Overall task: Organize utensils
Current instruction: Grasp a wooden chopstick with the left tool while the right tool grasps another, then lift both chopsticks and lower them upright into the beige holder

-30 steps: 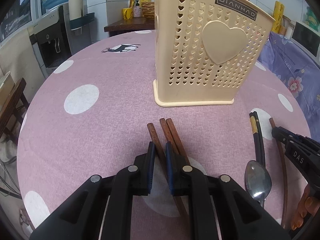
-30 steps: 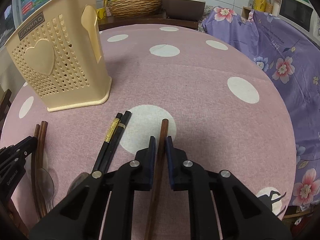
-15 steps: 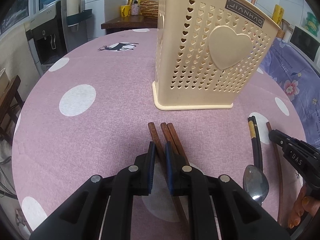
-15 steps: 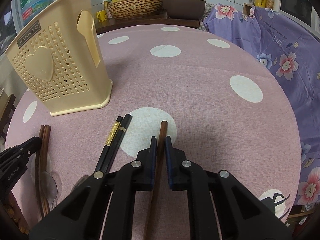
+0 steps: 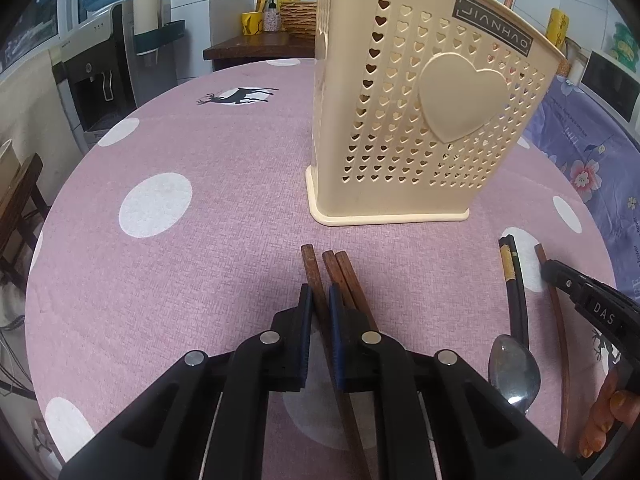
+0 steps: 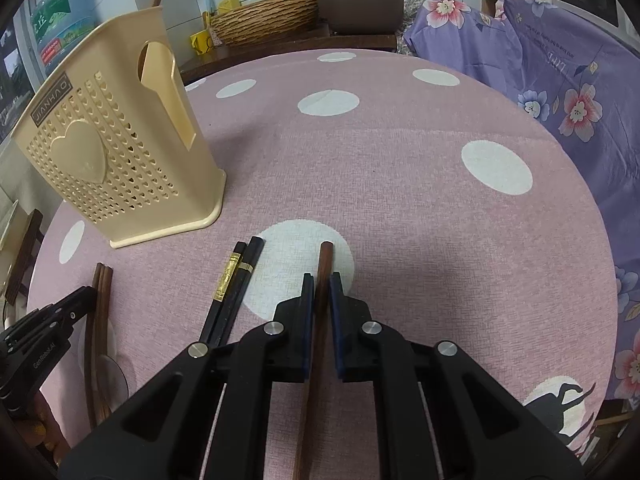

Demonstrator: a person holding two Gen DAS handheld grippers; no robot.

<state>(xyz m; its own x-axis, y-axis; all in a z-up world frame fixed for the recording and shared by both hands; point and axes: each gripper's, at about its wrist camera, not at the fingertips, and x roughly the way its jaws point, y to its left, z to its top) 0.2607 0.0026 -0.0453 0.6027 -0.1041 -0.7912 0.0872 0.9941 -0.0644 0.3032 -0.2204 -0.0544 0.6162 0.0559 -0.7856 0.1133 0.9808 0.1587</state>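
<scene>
A cream perforated utensil holder with a heart stands on the pink dotted table; it also shows in the right wrist view. My left gripper is shut on one brown wooden chopstick; two more brown chopsticks lie just to its right. My right gripper is shut on another brown chopstick. Two black chopsticks with gold bands lie left of it, and a metal spoon lies beside them.
The round table has a pink cloth with white dots. A purple flowered cloth hangs at the right. A side table with a woven basket and a water dispenser stand behind.
Both grippers have lifted slightly and stay shut on their chopsticks; the holder looks a little nearer and taller in the left view. Nothing else on the table moved.
</scene>
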